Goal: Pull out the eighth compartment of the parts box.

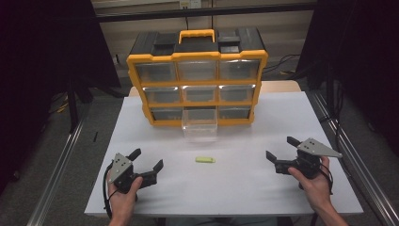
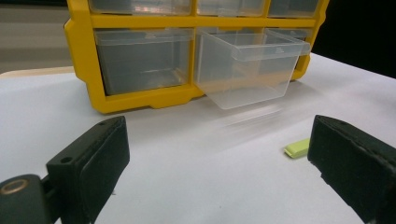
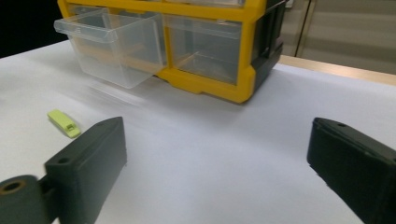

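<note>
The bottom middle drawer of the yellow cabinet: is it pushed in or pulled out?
Pulled out. The clear drawer juts forward from the cabinet front over the table, while its neighbours sit flush.

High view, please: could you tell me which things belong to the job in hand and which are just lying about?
In the job:
- small green piece
- pulled-out clear drawer
- yellow drawer cabinet
- left gripper, open
- right gripper, open

Just there:
- white table
- black frame posts
- floor cables
</note>
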`<state>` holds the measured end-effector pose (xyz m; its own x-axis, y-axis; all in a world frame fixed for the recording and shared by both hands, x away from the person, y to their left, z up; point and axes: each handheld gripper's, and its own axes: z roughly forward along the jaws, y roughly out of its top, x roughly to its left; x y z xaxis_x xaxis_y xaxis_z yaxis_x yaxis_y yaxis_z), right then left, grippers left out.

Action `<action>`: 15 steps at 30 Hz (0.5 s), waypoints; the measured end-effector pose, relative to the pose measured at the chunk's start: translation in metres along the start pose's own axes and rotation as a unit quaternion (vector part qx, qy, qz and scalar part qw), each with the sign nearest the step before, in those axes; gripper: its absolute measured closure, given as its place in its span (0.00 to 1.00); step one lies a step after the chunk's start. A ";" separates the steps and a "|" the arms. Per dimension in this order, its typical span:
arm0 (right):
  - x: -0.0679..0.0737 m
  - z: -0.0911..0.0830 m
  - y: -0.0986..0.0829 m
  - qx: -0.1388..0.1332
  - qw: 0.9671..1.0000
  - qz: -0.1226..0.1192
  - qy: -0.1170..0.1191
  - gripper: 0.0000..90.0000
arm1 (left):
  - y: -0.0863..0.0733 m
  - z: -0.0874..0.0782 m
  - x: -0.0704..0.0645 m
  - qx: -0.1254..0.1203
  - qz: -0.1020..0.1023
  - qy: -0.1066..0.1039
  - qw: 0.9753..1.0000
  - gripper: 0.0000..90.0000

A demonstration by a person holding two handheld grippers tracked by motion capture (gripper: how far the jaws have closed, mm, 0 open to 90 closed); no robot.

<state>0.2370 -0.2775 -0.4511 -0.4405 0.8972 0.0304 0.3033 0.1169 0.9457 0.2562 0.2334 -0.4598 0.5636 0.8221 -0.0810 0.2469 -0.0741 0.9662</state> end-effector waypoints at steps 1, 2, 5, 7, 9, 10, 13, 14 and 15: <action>-0.001 -0.002 -0.001 0.000 1.000 0.004 -0.003 0.04 | 0.000 -0.001 0.000 0.001 0.004 -0.001 1.000 0.06; -0.002 -0.005 -0.003 0.003 1.000 0.007 -0.003 0.04 | 0.001 -0.002 0.001 -0.002 0.007 -0.004 1.000 0.06; -0.006 -0.013 -0.007 0.011 1.000 0.017 -0.012 0.03 | 0.002 -0.004 0.000 -0.008 0.005 -0.003 1.000 0.06; -0.009 -0.020 -0.010 0.009 1.000 0.025 -0.013 0.03 | 0.002 -0.004 0.000 -0.006 0.008 -0.006 1.000 0.06; -0.012 -0.026 -0.015 0.013 0.999 0.028 -0.019 0.03 | 0.002 -0.004 -0.001 -0.003 0.009 -0.002 1.000 0.06; -0.012 -0.028 -0.017 0.016 0.999 0.030 -0.023 0.03 | 0.002 -0.004 -0.001 -0.005 0.007 -0.001 1.000 0.06; -0.010 -0.028 -0.017 0.017 0.999 0.019 -0.020 0.02 | 0.002 -0.004 0.000 -0.003 0.009 -0.004 1.000 0.06; -0.009 -0.027 -0.017 0.017 0.999 0.019 -0.019 0.02 | 0.002 -0.004 0.001 -0.001 0.009 -0.007 1.000 0.06; -0.009 -0.027 -0.016 0.014 1.000 0.017 -0.012 0.02 | 0.002 -0.004 0.001 0.001 0.007 -0.003 1.000 0.06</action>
<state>0.2135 -0.2983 -0.4578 -0.4086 0.9112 0.0537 0.3421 0.0982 0.9345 0.2542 0.2364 -0.4574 0.5724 0.8170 -0.0694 0.2405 -0.0864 0.9668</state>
